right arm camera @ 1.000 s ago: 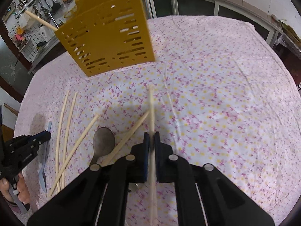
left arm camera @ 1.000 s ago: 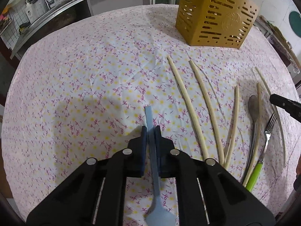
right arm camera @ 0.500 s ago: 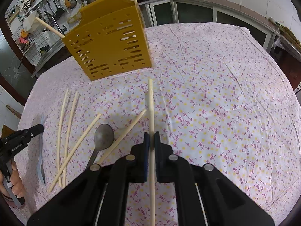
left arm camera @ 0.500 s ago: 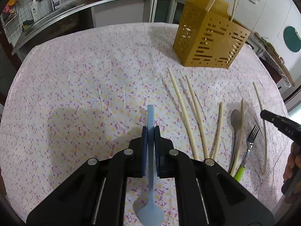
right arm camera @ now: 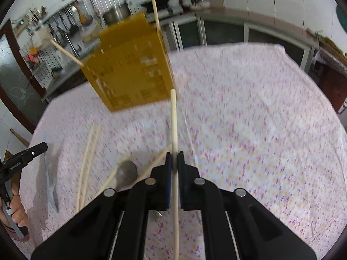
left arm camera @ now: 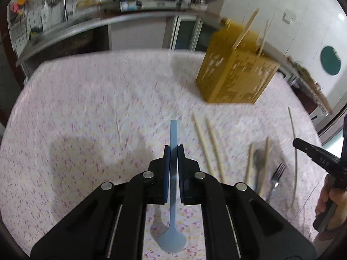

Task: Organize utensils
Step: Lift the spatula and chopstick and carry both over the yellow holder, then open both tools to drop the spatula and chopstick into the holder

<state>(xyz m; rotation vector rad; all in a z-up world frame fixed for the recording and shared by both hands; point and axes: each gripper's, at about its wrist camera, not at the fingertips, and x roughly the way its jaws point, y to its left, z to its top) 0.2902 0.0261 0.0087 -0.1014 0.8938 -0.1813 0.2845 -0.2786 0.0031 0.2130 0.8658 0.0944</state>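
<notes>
A kitchen counter with pots and hanging tools backs a round surface (left arm camera: 86, 108) draped in a pink-flowered white cloth. The left tongs (left arm camera: 174, 151) pinch the flat handle of a pale blue plastic spoon (left arm camera: 173, 242), its bowl hanging at six o'clock below the jaws, off the cloth. The right tongs (right arm camera: 174, 158) pinch a long pale wooden chopstick (right arm camera: 173, 117) pointing toward twelve o'clock. A mustard-yellow slotted plastic utensil holder (left arm camera: 236, 75) stands at one o'clock from the left tongs, chopsticks sticking out of it. Loose chopsticks (left arm camera: 208, 145), a metal spoon (left arm camera: 259, 158) and a green-handled fork (left arm camera: 276, 175) lie on the cloth at three o'clock.
</notes>
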